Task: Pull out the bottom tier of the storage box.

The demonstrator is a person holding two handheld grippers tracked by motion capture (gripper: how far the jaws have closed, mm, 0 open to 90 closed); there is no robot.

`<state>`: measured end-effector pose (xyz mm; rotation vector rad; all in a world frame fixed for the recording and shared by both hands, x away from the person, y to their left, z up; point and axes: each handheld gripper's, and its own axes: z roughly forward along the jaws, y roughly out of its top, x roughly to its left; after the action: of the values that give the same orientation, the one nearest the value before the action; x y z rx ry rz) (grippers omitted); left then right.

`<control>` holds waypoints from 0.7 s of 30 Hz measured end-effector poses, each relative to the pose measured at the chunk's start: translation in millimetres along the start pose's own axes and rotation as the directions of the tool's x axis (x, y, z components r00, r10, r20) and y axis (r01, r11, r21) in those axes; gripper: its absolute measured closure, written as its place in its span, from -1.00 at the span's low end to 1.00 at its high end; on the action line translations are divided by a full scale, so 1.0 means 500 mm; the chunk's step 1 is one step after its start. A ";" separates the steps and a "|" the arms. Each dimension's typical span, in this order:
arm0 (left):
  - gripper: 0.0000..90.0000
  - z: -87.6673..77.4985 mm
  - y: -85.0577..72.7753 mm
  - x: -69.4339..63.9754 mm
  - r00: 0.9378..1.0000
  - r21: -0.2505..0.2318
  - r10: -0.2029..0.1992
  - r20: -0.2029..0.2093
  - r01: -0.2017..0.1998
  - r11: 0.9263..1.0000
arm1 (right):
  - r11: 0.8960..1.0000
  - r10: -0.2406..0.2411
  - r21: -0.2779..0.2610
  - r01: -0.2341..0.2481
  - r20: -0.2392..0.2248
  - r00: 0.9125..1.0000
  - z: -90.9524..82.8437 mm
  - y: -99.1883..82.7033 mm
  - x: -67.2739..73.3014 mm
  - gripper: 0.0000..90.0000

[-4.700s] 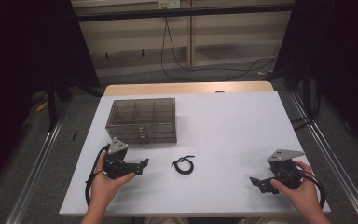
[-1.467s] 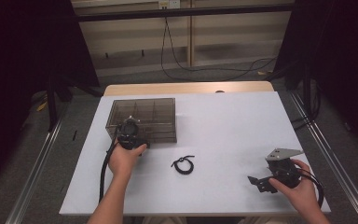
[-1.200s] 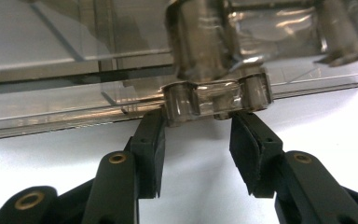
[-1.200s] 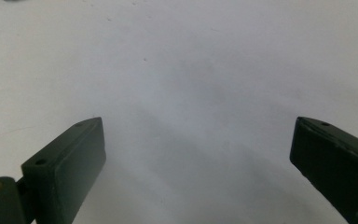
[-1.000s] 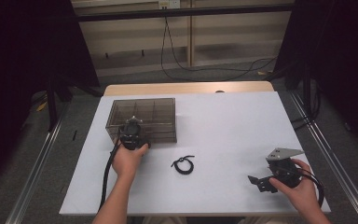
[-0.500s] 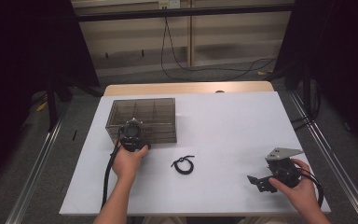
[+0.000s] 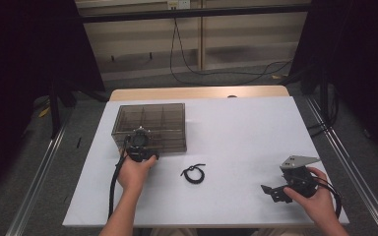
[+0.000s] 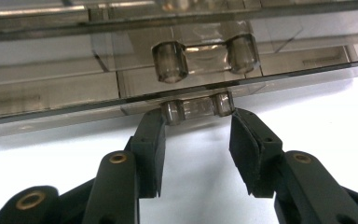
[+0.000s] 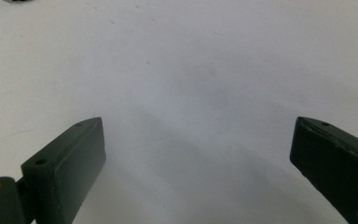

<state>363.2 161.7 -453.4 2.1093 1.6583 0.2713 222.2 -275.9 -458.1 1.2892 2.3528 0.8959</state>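
Note:
A smoky clear compartment box point(image 7: 150, 125) lies shut on the white table point(image 7: 246, 128), left of centre. My left gripper point(image 7: 140, 147) is at the middle of its front edge. In the left gripper view the two black jaws close on either end of the small clear latch point(image 8: 196, 108) under the lid's lip, and the left gripper point(image 8: 196, 116) has its pad tips touching it. My right gripper point(image 7: 270, 193) rests in the person's hand near the front right corner. In its own view the right gripper point(image 9: 198, 140) has its jaws spread wide over bare table.
A small black cord loop point(image 7: 193, 173) lies on the table between the two hands. The left gripper's cable point(image 7: 112, 189) trails back along the forearm. Beyond the table's far edge are a wooden strip point(image 7: 197, 93) and floor cables.
Since the oldest frame, my left gripper moved from the front left of the table up to the box's front edge. Over the last second nothing has shifted.

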 end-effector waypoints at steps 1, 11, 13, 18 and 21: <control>0.25 -0.001 -0.001 0.000 1.000 -0.003 0.004 -0.002 -0.004 1.000 | 1.000 0.001 0.001 -0.001 -0.001 1.000 0.000 0.000 0.000 -0.92; 0.25 -0.006 -0.013 0.000 1.000 -0.006 0.004 0.006 -0.004 1.000 | 1.000 -0.003 0.005 0.003 -0.004 1.000 0.001 0.001 0.002 -0.92; 0.25 -0.008 -0.015 0.001 1.000 -0.002 0.010 0.008 -0.010 1.000 | 1.000 -0.006 0.003 0.006 -0.001 1.000 0.001 0.001 0.002 -0.92; 0.25 -0.010 -0.022 -0.001 1.000 -0.011 0.009 0.008 -0.009 1.000 | 1.000 -0.009 0.003 0.009 -0.002 1.000 0.002 0.001 0.004 -0.92; 0.25 -0.012 -0.026 -0.001 1.000 -0.018 0.011 0.012 -0.010 1.000 | 1.000 -0.011 0.003 0.011 -0.002 1.000 0.002 0.002 0.005 -0.92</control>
<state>349.2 164.9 -454.1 2.1029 1.6324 0.2748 222.1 -273.2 -458.5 1.2757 2.3608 0.8910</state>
